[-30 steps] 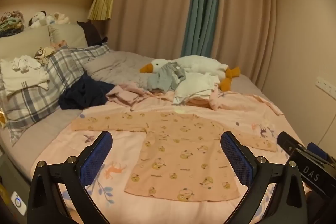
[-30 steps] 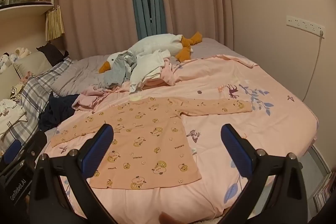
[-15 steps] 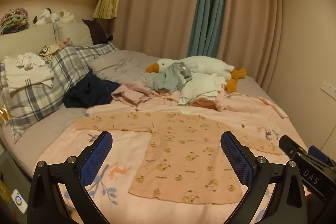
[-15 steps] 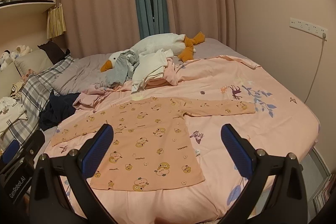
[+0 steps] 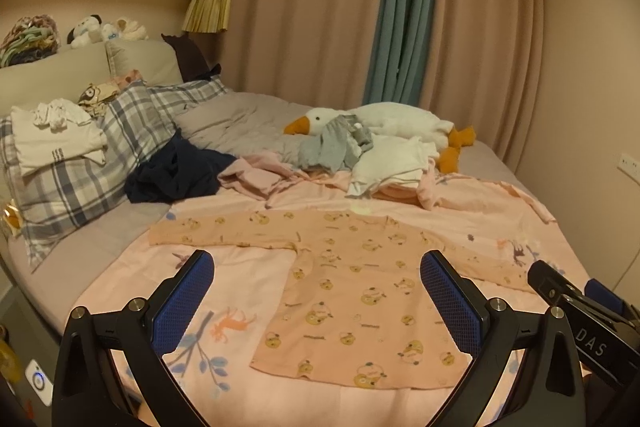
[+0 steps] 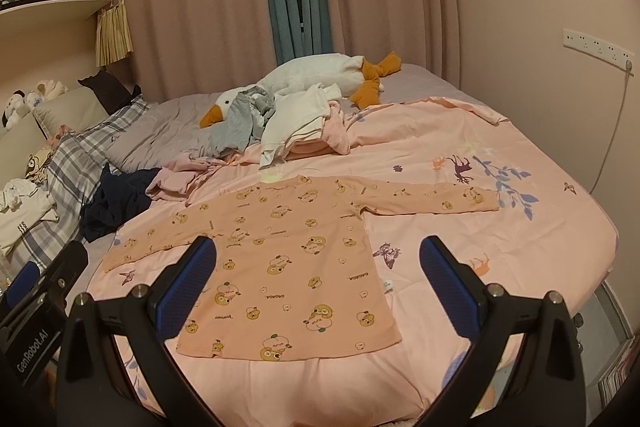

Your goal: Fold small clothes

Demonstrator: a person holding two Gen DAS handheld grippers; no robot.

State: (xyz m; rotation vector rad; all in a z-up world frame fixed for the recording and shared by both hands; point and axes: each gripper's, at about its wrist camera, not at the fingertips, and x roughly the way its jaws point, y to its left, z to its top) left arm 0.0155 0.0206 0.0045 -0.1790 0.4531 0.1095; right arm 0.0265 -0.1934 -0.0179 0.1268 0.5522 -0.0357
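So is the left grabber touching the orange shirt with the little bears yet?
Apart. The left wrist view shows the left gripper open above the flat shirt, holding no cloth.

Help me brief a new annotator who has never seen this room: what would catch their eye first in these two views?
The peach long-sleeved shirt with little cartoon prints, spread flat with both sleeves out on the pink bedspread right ahead of both open grippers. Behind it sits a heap of unfolded clothes draped over a big white plush goose with an orange beak. To the left, a dark navy garment lies crumpled against plaid pillows.
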